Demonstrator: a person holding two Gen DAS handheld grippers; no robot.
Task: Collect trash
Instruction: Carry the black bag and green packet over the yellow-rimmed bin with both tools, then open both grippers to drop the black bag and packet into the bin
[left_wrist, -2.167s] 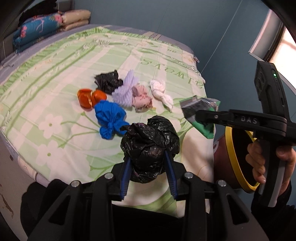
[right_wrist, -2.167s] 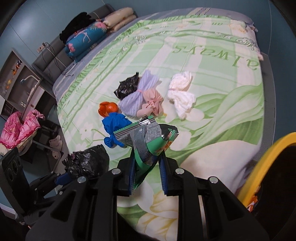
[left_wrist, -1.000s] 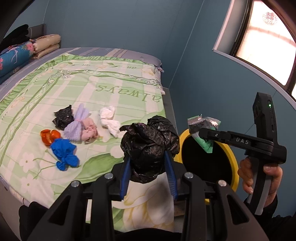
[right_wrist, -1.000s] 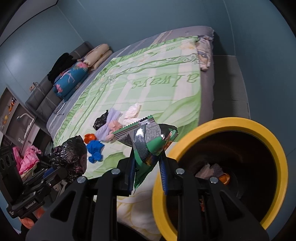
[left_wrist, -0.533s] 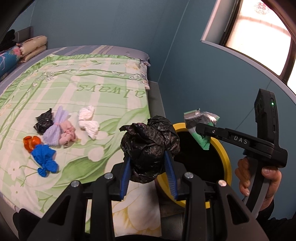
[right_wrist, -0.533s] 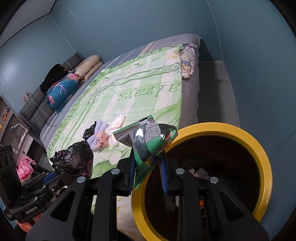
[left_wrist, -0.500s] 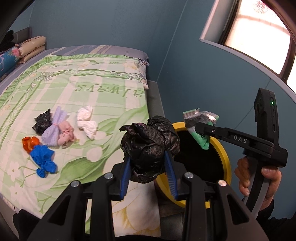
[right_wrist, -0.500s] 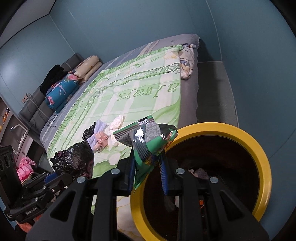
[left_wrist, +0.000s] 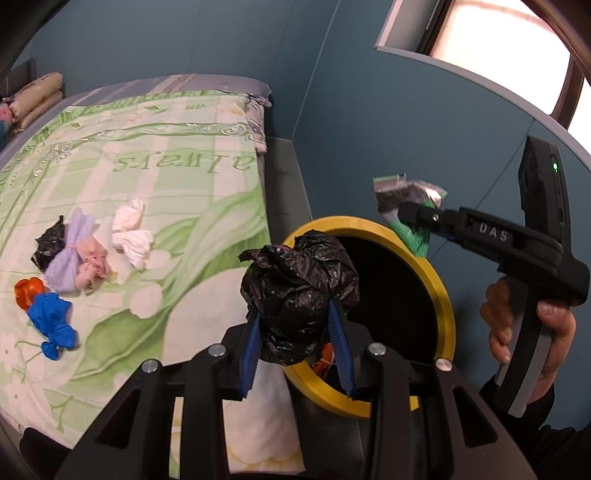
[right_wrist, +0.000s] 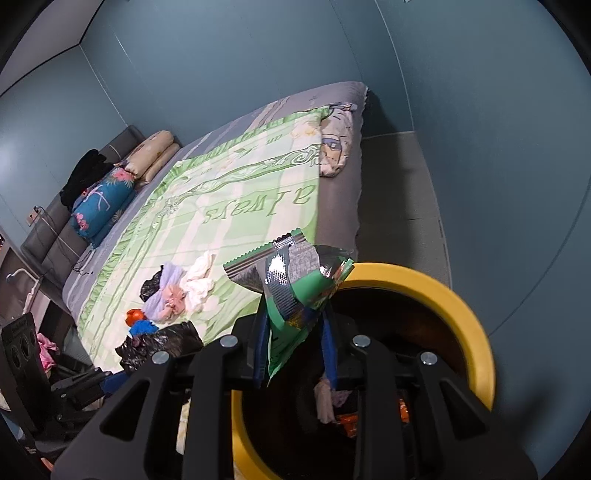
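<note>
My left gripper is shut on a crumpled black plastic bag, held over the near-left rim of a yellow-rimmed trash bin. My right gripper is shut on a green and silver snack wrapper, which hangs over the bin's left rim. Seen from the left wrist, the wrapper sticks out past the right gripper's fingers above the bin's far rim. On the green bedspread lie a white bundle, a lilac and pink bundle, a small black bag, an orange piece and a blue bag.
The bin stands on the floor between the bed's edge and a blue wall; trash lies inside it. Pillows are stacked at the bed's far end. A hand grips the right gripper's handle.
Both grippers have swung right, away from the bed and over the bin, each keeping its load. The bin's opening now fills more of both views, and the bed items have slid left.
</note>
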